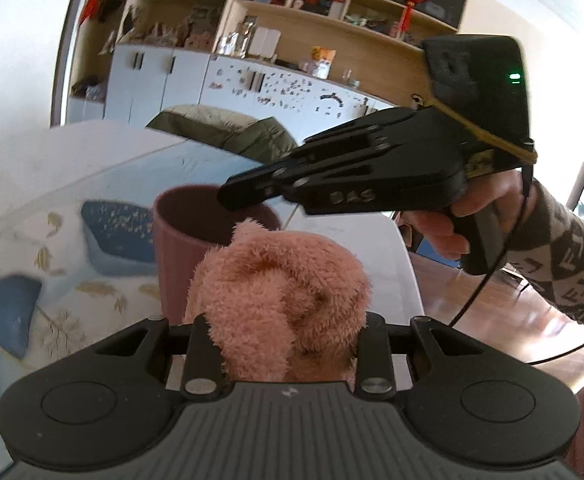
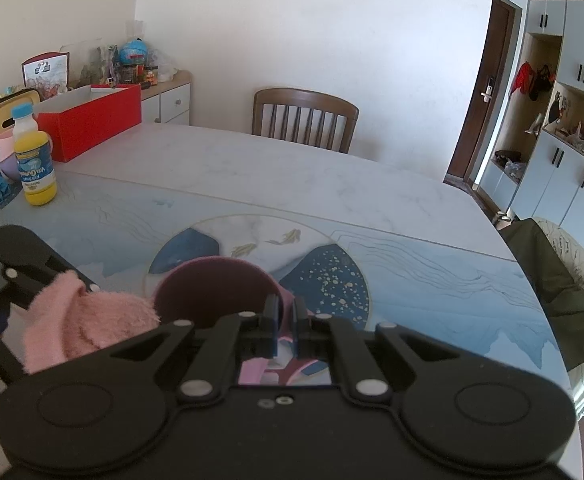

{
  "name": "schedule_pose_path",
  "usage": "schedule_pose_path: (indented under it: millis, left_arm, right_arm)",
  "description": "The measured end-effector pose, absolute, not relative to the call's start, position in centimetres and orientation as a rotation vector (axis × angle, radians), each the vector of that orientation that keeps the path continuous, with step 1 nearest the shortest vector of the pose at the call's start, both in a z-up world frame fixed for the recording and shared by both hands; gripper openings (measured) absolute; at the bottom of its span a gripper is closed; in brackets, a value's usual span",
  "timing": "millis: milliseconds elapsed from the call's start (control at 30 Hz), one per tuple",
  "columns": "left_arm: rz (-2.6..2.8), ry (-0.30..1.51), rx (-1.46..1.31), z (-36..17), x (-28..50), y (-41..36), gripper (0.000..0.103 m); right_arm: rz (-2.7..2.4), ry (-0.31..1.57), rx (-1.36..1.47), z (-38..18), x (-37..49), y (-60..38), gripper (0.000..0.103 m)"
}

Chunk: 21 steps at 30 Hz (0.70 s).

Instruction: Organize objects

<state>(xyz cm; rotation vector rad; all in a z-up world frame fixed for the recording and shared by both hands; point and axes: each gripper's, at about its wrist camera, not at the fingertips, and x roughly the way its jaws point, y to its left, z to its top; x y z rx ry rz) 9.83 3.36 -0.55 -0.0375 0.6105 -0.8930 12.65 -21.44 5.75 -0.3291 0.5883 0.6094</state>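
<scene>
My left gripper (image 1: 288,340) is shut on a fluffy pink cloth (image 1: 288,284) and holds it just in front of a dark pink cup (image 1: 180,248) on the table. The cloth also shows in the right wrist view (image 2: 92,324), at the cup's left. My right gripper (image 2: 286,312) is shut on the near rim of the pink cup (image 2: 212,292). In the left wrist view the right gripper (image 1: 232,196) reaches in from the right and pinches the cup's rim.
The table (image 2: 292,184) has a blue patterned mat. A yellow bottle (image 2: 34,160) and a red box (image 2: 92,120) stand at the far left. A wooden chair (image 2: 303,116) is behind the table. A green jacket (image 2: 551,292) lies at the right edge.
</scene>
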Motion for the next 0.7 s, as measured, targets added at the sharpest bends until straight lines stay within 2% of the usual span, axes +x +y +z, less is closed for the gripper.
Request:
schedule_pose_path:
  millis: [200,500,700]
  left_arm:
    - [-0.824,0.660,-0.045,-2.0,10.2,3.9,0.031]
    - [-0.935,0.489,0.011,1.4,6.3,3.3,0.031]
    - [-0.896,0.531,0.016,0.7,7.8,2.4,0.031]
  right_arm:
    - [0.608,0.588,-0.324,5.8,12.6,-21.4,0.006]
    - [0.611,0.587,-0.323,5.9,12.7,-21.4,0.006]
    - [0.612,0.589,-0.320,5.9,12.8,-21.5,0.006]
